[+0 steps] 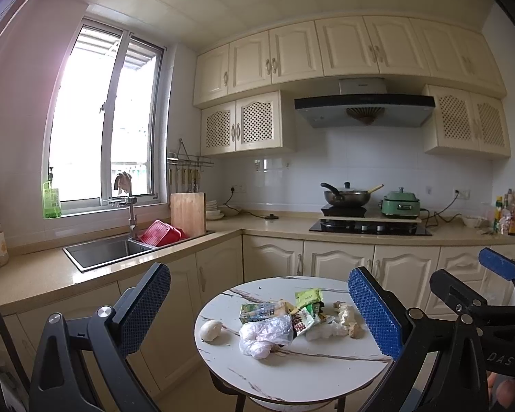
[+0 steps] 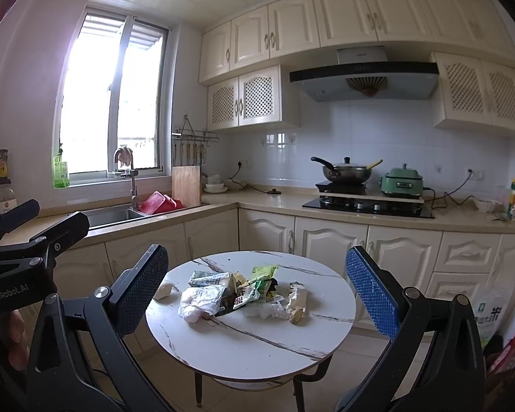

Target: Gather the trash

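Each claw is a black frame of angular, hollowed arms joined by round silver screws, ending in two flat fingers faced with blue, finely dimpled pads. In the left wrist view the left claw (image 1: 259,312) fills the foreground, and the right claw (image 1: 498,267) shows at the right edge with white letters "DAS" on its black body and a bit of a hand (image 1: 504,391) below it. In the right wrist view the right claw (image 2: 257,292) looks the same, while the left claw (image 2: 34,219) at the left edge bears white "GenRobot.AI" lettering above fingers (image 2: 15,340) of a hand.
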Motion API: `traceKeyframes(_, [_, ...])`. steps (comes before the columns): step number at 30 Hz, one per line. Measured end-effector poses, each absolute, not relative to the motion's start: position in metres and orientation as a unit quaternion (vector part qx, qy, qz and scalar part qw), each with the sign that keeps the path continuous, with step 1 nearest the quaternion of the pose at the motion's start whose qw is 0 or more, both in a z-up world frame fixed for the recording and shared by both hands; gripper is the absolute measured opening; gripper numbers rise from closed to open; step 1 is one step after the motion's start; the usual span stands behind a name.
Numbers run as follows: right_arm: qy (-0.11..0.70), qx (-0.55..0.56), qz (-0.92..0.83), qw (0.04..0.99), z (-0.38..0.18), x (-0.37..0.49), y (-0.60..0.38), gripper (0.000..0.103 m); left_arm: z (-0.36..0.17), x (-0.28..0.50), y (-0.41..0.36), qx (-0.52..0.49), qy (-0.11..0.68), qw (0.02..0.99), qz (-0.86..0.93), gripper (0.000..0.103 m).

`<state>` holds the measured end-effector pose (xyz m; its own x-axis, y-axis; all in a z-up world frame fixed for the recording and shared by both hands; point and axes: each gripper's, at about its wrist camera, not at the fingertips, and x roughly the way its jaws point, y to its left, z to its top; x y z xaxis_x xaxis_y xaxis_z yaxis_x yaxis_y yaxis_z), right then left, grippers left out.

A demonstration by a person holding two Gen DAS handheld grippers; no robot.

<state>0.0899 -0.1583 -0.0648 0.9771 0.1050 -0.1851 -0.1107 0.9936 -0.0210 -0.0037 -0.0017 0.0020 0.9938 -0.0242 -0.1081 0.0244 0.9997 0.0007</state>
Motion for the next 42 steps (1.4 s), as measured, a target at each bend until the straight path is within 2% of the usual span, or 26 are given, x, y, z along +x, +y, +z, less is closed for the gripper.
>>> traceKeyframes(30, [0.095, -0.016, 0.052, 0.994, -0.072, 0.097, -0.154, 0.103, 0.002, -0.002, -0.002, 0.005, 0.059, 0.998, -0.015, 0.102])
traceKeyframes(42, [0.095, -0.012, 0.049, 0.994, -0.083, 0.112, -0.159, 0.103, -0.006, 0.023, -0.005, 0.01, 0.068, 0.997, -0.015, 0.102])
